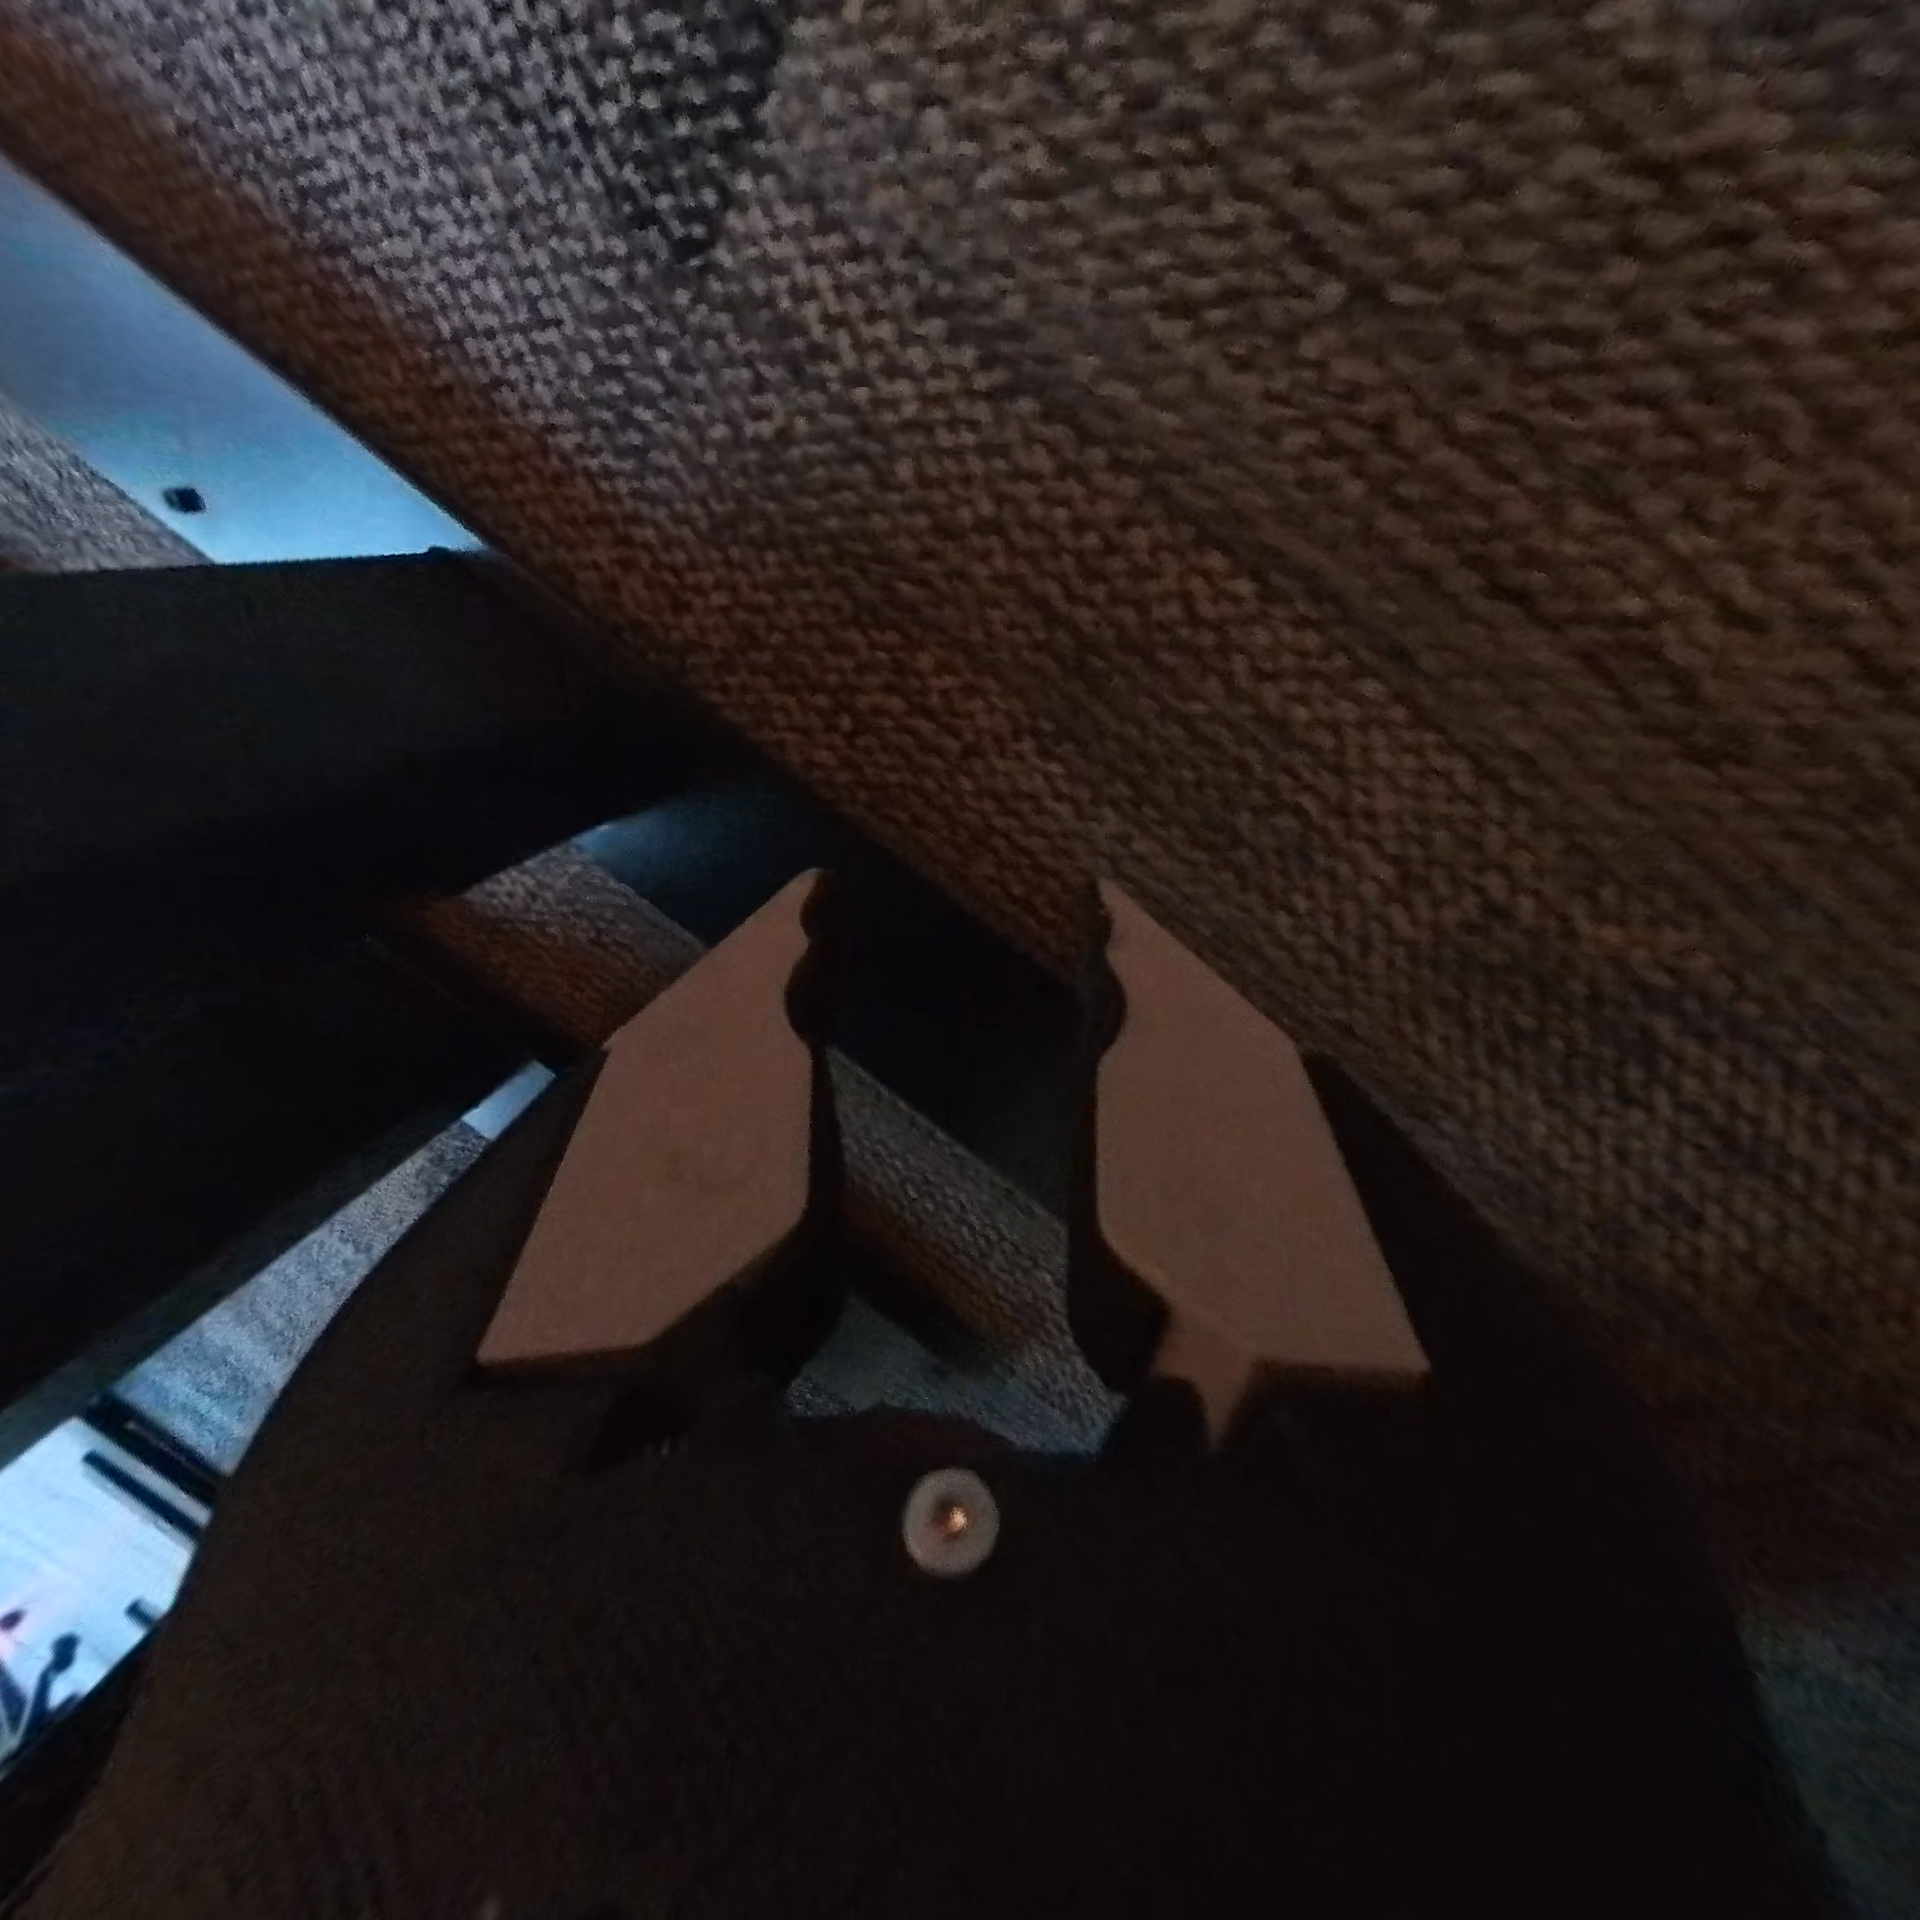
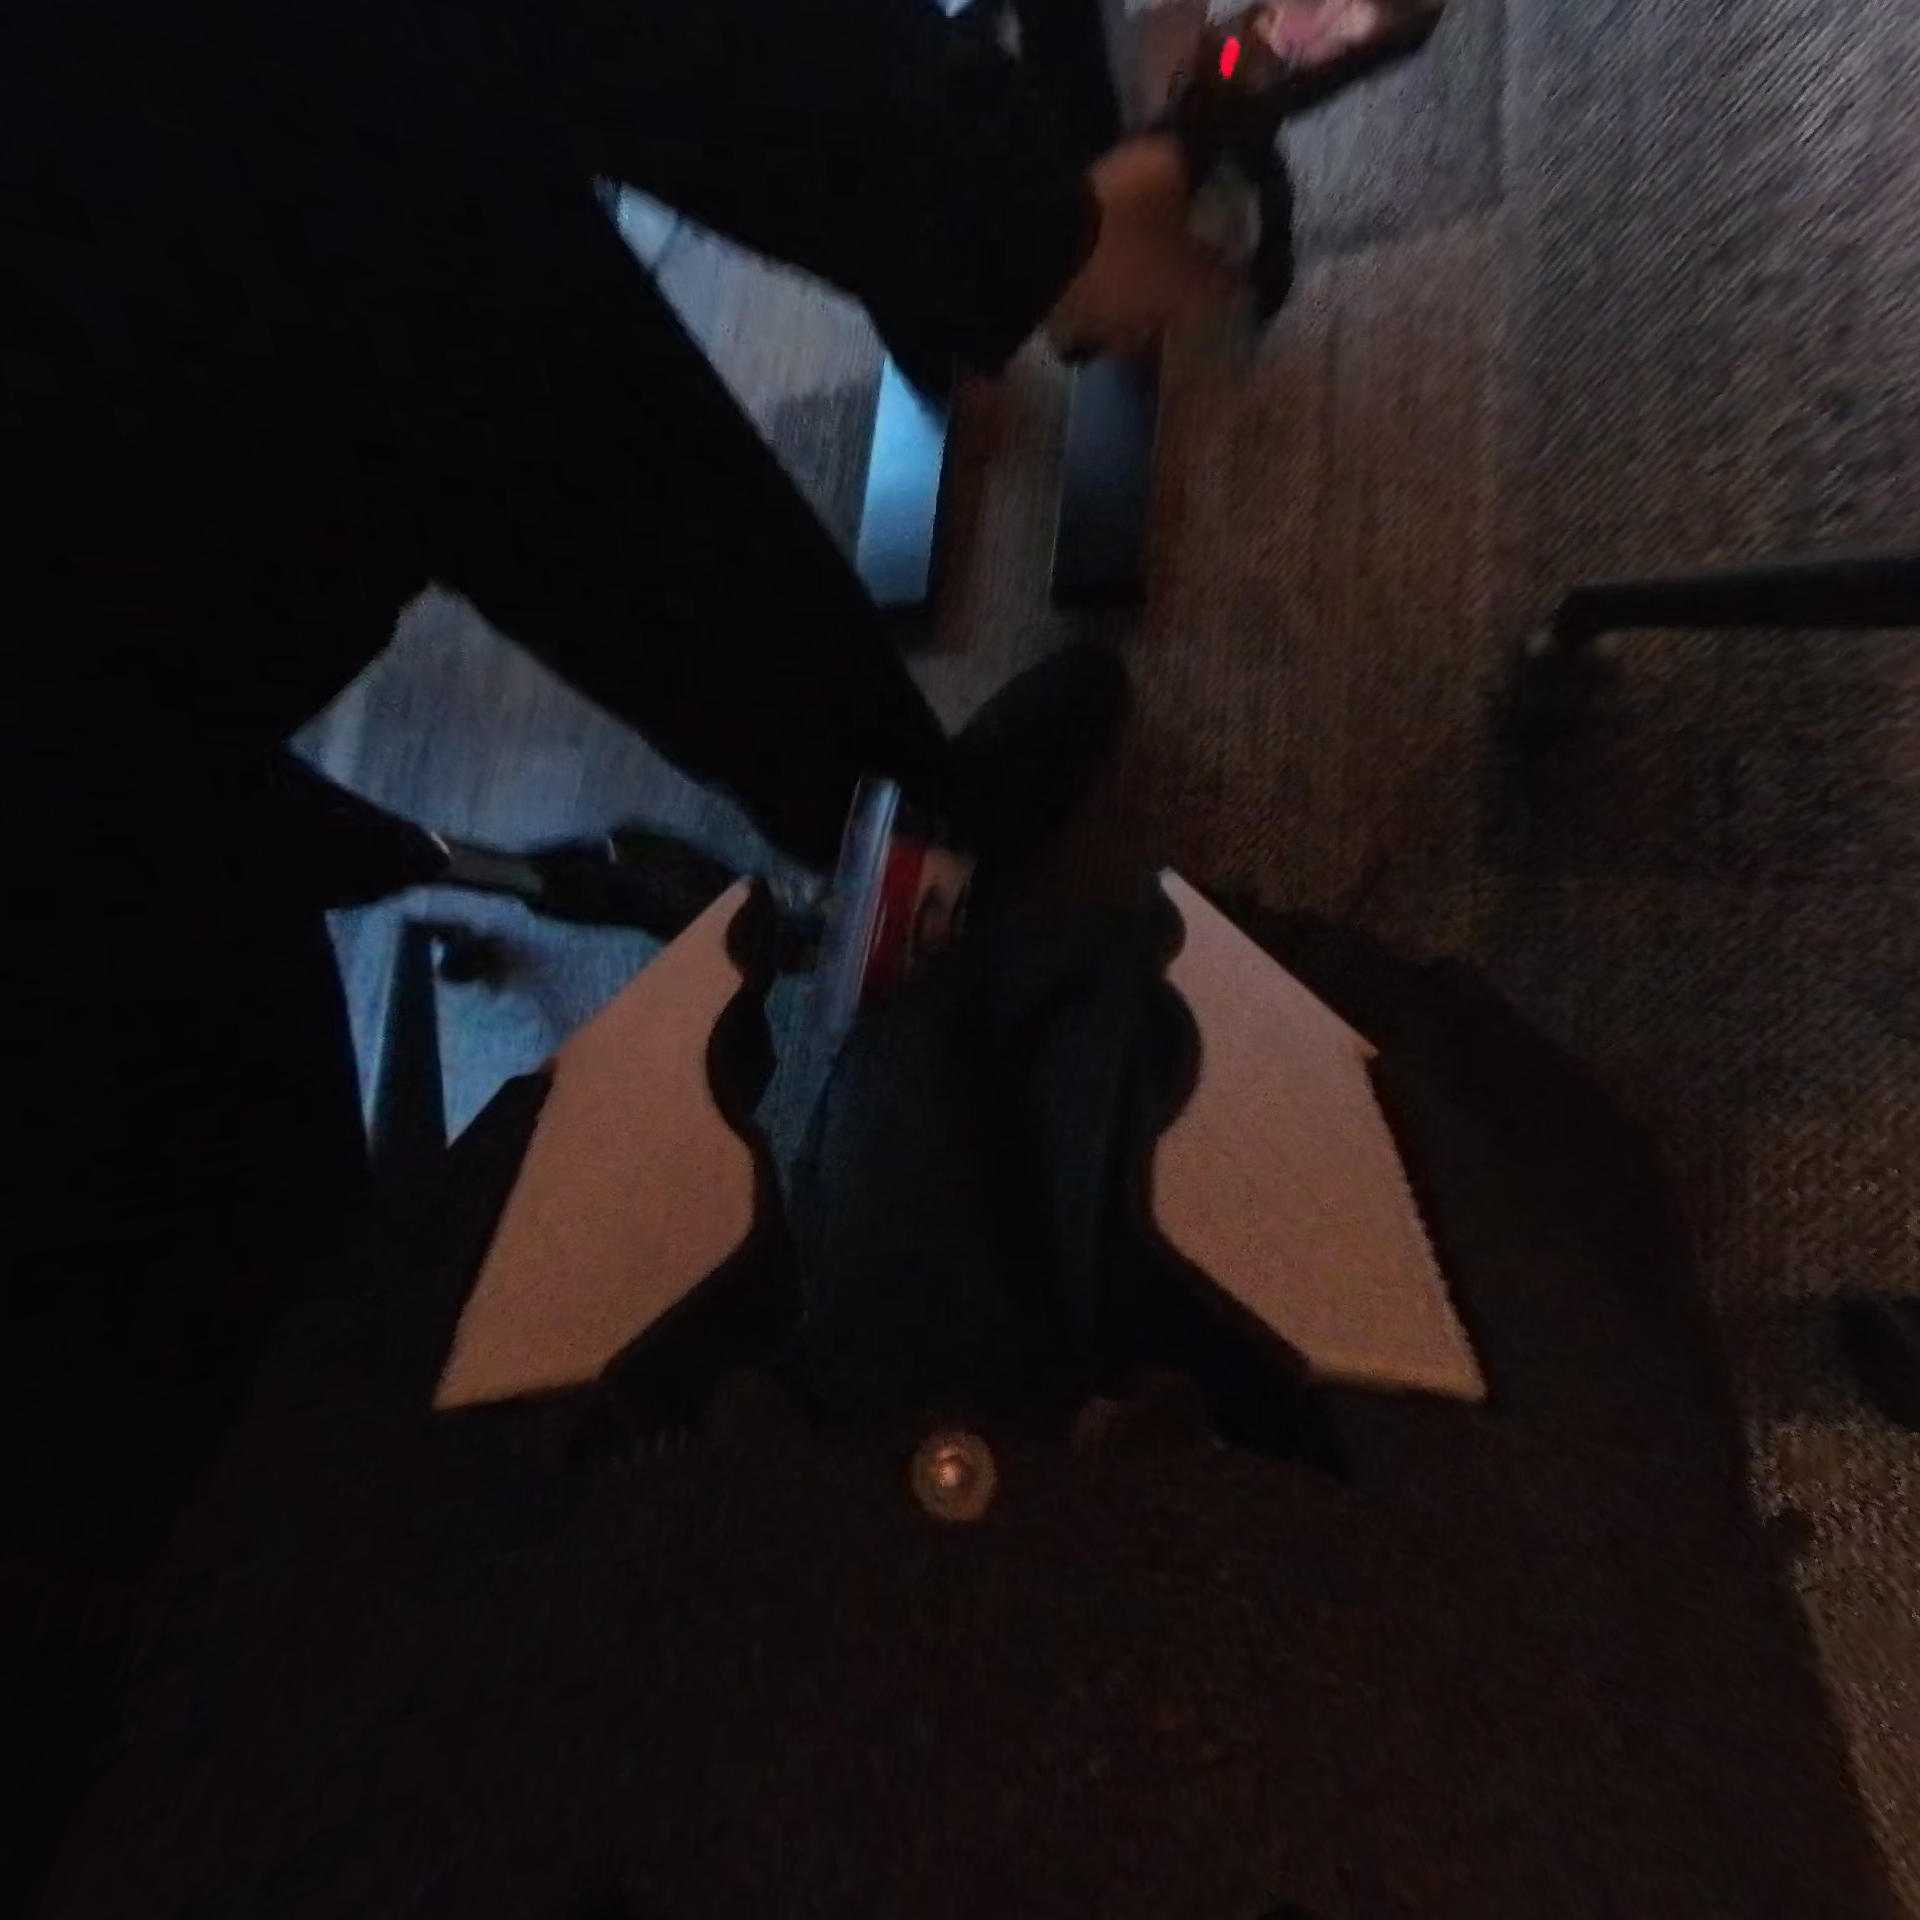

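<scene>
Two grippers show, each in dim light. The left gripper (image 1: pixel 961 894) has its jaws narrowly parted with nothing between them; its tan fingers (image 1: pixel 686 1164) point at a coarse woven brown-grey fabric surface (image 1: pixel 1247 520) that fills the view ahead and to the right of the jaws. The right fingertip lies at or just short of that fabric; contact cannot be told. A dark bar (image 1: pixel 260 707) crosses to the left of the jaws, with a pale blue lit strip (image 1: pixel 156 416) beyond it.

The right gripper (image 2: pixel 961 904) has its jaws set wide, and a dark, blurred object (image 2: pixel 987 1143) lies between them; whether they press on it cannot be told. A thin, flat item with red on it (image 2: pixel 883 883) sits just ahead of the left fingertip. Grey carpet (image 2: pixel 1558 312) spreads to the right of the jaws, and a person's hand (image 2: pixel 1122 239) shows far ahead.
</scene>
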Demonstrator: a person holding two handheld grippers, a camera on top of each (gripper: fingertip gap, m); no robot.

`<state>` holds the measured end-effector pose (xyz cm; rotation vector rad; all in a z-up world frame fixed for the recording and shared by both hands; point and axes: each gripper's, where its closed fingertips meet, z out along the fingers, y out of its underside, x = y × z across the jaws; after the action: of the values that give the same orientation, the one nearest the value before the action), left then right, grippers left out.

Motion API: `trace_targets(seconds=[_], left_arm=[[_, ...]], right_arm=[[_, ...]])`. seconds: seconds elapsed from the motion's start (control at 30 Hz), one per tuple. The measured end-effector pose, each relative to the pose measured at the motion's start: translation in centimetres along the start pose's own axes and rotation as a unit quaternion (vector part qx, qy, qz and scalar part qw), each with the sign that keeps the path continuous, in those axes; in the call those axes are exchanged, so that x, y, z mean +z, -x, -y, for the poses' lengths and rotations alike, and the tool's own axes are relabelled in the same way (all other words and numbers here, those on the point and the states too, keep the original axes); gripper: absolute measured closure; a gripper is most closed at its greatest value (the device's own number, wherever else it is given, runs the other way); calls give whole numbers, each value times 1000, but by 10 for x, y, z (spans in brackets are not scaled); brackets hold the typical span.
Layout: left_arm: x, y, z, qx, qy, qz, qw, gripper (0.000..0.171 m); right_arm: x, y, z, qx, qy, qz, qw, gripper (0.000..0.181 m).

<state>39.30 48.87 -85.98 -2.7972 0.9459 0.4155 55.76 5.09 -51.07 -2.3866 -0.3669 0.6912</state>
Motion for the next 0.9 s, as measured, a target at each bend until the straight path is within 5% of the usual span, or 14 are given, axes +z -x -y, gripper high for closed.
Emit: trace_targets(seconds=[0.13,0.27,0.4,0.63,0.77,0.9], left_arm=[[25,32,20,-36,31,34,998,127],[31,30,64,-103,-9,-17,994,127],[47,64,83,-157,10,-18,987,125],[60,158,97,-223,57,12,973,135],[75,178,100,-244,96,9,965,128],[90,180,78,-283,177,8,943,139]], right_arm=[[19,-9,-15,-16,44,5,999,108],[25,-27,-1,-13,34,-6,999,105],[27,-40,-1,-3,34,6,999,105],[42,-34,7,-13,31,48,998,104],[54,-34,3,-7,47,75,996,100],[64,-26,9,-15,45,116,992,104]])
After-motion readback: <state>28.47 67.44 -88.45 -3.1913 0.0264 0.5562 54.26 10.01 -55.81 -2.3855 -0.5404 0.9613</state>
